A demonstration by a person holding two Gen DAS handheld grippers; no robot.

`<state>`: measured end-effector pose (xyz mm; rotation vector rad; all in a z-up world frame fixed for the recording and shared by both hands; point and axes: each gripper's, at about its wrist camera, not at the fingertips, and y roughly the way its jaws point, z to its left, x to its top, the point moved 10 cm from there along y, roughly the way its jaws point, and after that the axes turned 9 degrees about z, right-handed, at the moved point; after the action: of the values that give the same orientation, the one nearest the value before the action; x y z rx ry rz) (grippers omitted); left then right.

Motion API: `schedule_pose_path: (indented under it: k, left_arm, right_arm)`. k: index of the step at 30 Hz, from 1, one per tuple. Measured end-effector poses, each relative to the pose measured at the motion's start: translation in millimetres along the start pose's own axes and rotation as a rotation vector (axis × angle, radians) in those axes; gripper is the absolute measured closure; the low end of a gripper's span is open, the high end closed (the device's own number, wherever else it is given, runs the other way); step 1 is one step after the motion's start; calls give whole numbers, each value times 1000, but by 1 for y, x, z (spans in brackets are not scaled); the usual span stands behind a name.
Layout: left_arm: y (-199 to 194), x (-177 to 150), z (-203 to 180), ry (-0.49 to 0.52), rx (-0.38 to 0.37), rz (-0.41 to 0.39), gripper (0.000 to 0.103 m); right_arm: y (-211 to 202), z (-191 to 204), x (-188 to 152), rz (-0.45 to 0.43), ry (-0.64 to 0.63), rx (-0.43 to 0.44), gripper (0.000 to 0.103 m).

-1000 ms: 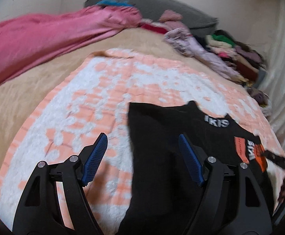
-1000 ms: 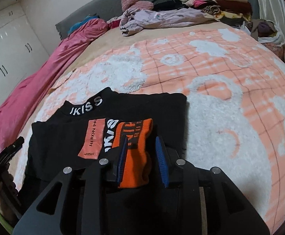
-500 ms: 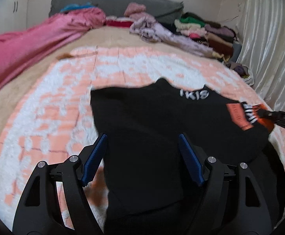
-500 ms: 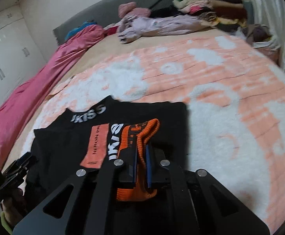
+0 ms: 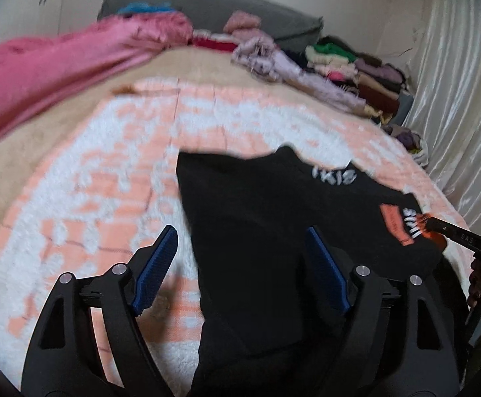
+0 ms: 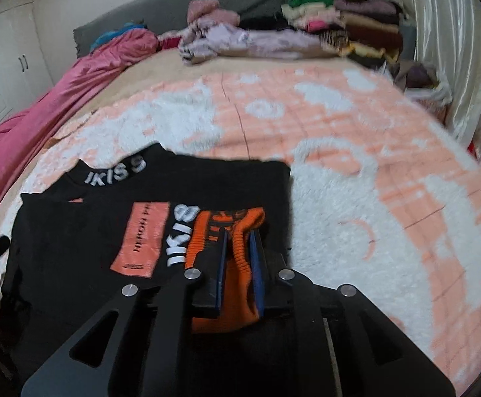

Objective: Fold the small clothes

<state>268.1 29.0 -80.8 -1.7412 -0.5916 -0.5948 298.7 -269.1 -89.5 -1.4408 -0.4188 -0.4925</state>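
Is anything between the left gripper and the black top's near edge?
Nothing visible. The left gripper has its jaws opening, and only the black top and the fluffy blanket lie ahead of them. The right gripper, jaws opening slightly, has the orange cuff between its pads.

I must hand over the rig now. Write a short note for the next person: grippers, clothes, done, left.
Right gripper: pads pinch the orange cuff of the black top; jaws opening.
Left gripper: jaws opening, nothing gripped, over the top's left edge.
The top lies on the orange and white blanket, partly folded, cuff on the chest.
Left: finish the fold, then the pile of clothes at the far end.
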Motion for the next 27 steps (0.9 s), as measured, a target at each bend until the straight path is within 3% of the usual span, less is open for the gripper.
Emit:
schedule_pose_path:
  k: [2,5,8,11,16,21,27]
  left_arm:
    - [-11,5,-6,26,14,-36,32]
    - [-18,7,-28,64,-40,-59,32]
    - [-10,-4,-55,141,-94,-23,32]
    - [14,-20,-64,189,-64,54,32]
    - [34,-32,-47,123,-75,152,31]
    - [32,-31,-41,88,-99,145,31]
    - [5,-20,-26,-10,-110,75,31]
  right_arm:
    - [-15,10,2,-40,-25,18,84]
    - [-23,32,0,-54,-85,69,79]
    - [-20,52,-3,-30,-138,102,79]
    - [-5,64,-12,29,-177,105,78]
    - [18,53,-30,106,-174,55,80]
    - [22,55,-34,97,-182,64,79]
    - [-14,89,-12,12,-238,135,70]
